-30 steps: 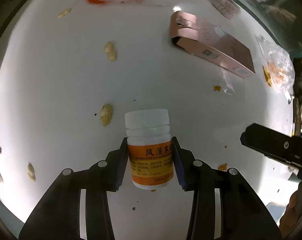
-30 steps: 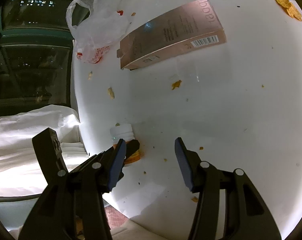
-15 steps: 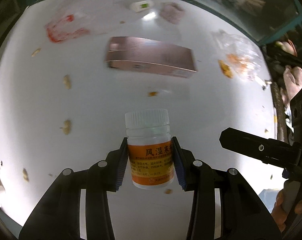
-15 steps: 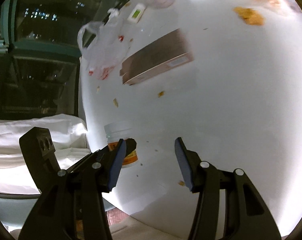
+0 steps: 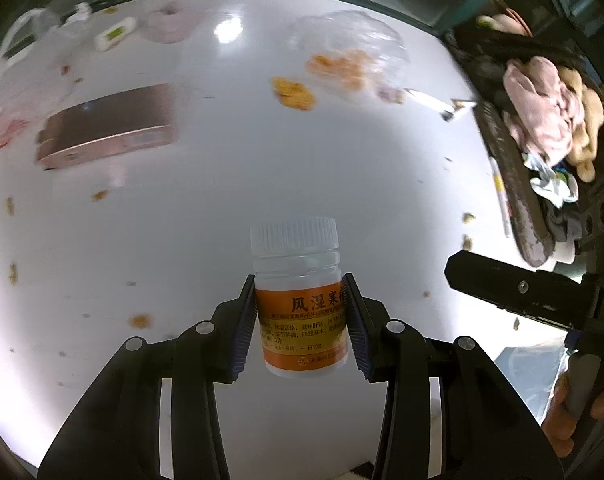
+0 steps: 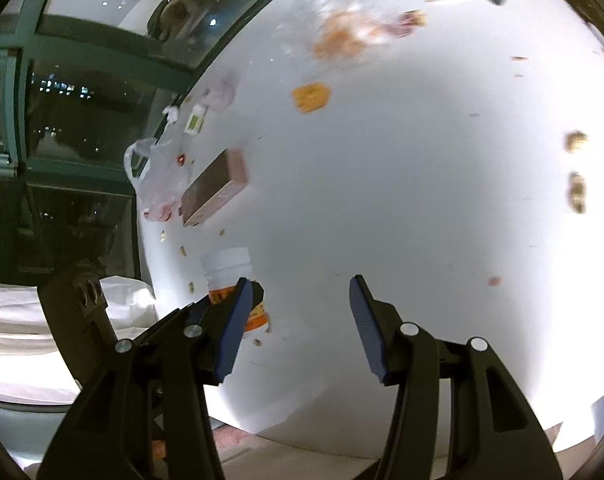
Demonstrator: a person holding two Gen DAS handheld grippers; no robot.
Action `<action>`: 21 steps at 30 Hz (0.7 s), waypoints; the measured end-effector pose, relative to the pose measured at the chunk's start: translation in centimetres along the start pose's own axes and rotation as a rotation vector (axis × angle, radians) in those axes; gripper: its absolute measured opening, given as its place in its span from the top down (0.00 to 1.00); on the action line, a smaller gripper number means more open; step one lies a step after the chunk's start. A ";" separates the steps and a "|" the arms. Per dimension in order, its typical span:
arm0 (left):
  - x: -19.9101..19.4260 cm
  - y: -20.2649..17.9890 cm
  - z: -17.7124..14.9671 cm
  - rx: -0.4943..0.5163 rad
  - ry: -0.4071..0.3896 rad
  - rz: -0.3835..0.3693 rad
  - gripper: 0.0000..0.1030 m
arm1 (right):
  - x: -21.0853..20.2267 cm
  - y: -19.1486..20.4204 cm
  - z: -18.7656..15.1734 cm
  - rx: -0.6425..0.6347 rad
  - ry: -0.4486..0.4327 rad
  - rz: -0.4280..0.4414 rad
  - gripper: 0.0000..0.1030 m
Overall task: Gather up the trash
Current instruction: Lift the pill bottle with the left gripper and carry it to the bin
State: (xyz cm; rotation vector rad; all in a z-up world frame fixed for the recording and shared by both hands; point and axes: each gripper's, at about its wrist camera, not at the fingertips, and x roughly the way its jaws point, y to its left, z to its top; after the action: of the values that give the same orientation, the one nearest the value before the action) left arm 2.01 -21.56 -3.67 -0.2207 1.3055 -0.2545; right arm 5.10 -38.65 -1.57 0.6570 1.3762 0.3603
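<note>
A small white pill bottle (image 5: 300,292) with a ribbed white cap and an orange label hangs above the white table (image 5: 222,216), and my left gripper (image 5: 301,312) is shut on its labelled body. The same bottle (image 6: 232,276) shows in the right wrist view, half hidden behind my right gripper's left finger. My right gripper (image 6: 298,312) stands open over the table with nothing between its fingers. At the right of the left wrist view a black bin (image 5: 542,160) holds pink tissue and wrappers. A pink carton (image 5: 106,132) lies flat at the far left.
Orange crumbs (image 5: 294,94) and a clear bag with orange scraps (image 5: 350,56) lie at the far side. A thin plastic bag (image 6: 158,176), a small white tube (image 5: 114,34) and pink tissue (image 5: 170,26) sit near the window edge. Peanut shells (image 6: 576,192) dot the table.
Both grippers have swung to the right and risen over the table. The pink carton has slid to the left of both views and the bin has come into the left wrist view. The bottle stays held.
</note>
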 end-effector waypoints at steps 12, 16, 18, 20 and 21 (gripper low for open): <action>2.0 -8.9 -0.1 0.064 0.014 -0.007 0.62 | -5.7 -6.8 0.5 0.040 -0.029 0.007 0.52; 1.7 -9.9 0.0 0.110 0.018 -0.020 0.62 | -6.4 -7.2 -0.2 0.067 -0.063 0.014 0.52; 1.7 -10.5 0.0 0.149 0.020 -0.031 0.62 | -6.9 -7.3 -0.9 0.080 -0.085 0.010 0.52; 1.7 -11.0 -0.3 0.183 0.037 -0.046 0.62 | -7.6 -7.7 -1.5 0.111 -0.112 0.003 0.52; 1.6 -11.2 -0.4 0.196 0.039 -0.053 0.62 | -8.1 -7.8 -2.1 0.134 -0.138 0.003 0.52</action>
State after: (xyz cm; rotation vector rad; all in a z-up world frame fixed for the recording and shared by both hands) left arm 1.34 -32.68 -1.89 -0.0840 1.3049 -0.4312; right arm 0.57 -49.08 -0.22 0.7798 1.2754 0.2219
